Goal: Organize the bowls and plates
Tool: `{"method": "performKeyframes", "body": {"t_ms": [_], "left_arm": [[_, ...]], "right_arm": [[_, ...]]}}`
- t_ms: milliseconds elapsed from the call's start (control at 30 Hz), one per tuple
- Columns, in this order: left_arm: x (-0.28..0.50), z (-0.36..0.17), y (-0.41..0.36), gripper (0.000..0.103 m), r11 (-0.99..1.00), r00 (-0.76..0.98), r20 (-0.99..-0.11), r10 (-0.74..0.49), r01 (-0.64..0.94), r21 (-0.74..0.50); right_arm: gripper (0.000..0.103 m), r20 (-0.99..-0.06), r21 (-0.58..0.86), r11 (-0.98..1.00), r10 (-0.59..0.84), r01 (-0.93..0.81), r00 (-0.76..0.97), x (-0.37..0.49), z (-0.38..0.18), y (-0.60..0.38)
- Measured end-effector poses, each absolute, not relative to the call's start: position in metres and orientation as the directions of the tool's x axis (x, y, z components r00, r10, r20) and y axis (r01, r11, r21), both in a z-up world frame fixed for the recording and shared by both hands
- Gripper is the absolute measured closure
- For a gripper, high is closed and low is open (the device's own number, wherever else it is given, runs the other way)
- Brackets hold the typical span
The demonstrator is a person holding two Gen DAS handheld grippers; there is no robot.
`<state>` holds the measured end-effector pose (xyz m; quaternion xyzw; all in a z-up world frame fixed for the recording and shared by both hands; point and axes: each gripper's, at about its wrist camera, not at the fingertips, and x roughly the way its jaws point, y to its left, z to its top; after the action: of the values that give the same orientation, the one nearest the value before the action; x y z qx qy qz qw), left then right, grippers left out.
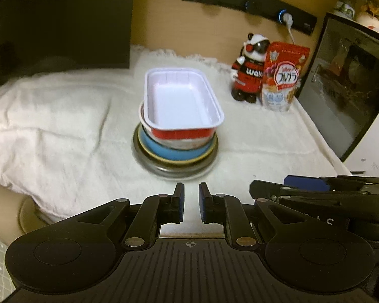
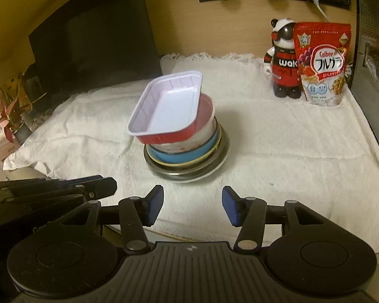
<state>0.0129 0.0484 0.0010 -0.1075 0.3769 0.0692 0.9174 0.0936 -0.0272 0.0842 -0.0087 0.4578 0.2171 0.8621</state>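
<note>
A stack of dishes stands mid-table on a white cloth [image 1: 63, 116]. On top lies a rectangular red tray with a white inside [image 1: 182, 103], also in the right wrist view [image 2: 166, 108], tilted. Under it sit a pale bowl [image 2: 204, 126], a blue bowl [image 1: 174, 151] and a metal plate [image 1: 174, 169] at the bottom. My left gripper [image 1: 191, 199] is empty, its jaws a narrow gap apart, just in front of the stack. My right gripper [image 2: 192, 204] is open and empty, also short of the stack.
A red-and-black bear figure [image 2: 283, 63] and a red cereal bag [image 2: 322, 63] stand at the back right. A dark appliance [image 1: 346, 85] is on the right, a black monitor [image 2: 93, 45] at the back left, a plant [image 2: 5, 116] far left.
</note>
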Motion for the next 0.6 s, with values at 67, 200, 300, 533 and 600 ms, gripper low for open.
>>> {"method": "performKeyframes", "body": {"t_ms": [67, 200, 300, 533, 600], "left_arm": [[0.0111, 0.0003, 0.0484, 0.088, 0.969, 0.707, -0.706, 0.047, -0.205, -0.141], [0.011, -0.0011, 0.0489, 0.088, 0.967, 0.694, -0.718, 0.055, -0.215, -0.134], [0.0117, -0.0028, 0.0494, 0.088, 0.967, 0.677, -0.734, 0.059, -0.222, -0.127], [0.0103, -0.0039, 0.0488, 0.088, 0.968, 0.669, -0.741, 0.056, -0.219, -0.124], [0.0092, -0.0031, 0.048, 0.088, 0.969, 0.674, -0.737, 0.056, -0.215, -0.124]], "right_arm": [[0.052, -0.8, 0.191, 0.906, 0.367, -0.378, 0.474, 0.0947, 0.0813, -0.0275], [0.052, -0.81, 0.186, 0.907, 0.36, -0.379, 0.463, 0.0954, 0.077, -0.0268], [0.052, -0.815, 0.186, 0.904, 0.36, -0.385, 0.454, 0.0963, 0.076, -0.0252], [0.052, -0.824, 0.183, 0.902, 0.358, -0.392, 0.44, 0.0978, 0.0739, -0.0237], [0.052, -0.824, 0.184, 0.901, 0.359, -0.392, 0.438, 0.0975, 0.0738, -0.0239]]}}
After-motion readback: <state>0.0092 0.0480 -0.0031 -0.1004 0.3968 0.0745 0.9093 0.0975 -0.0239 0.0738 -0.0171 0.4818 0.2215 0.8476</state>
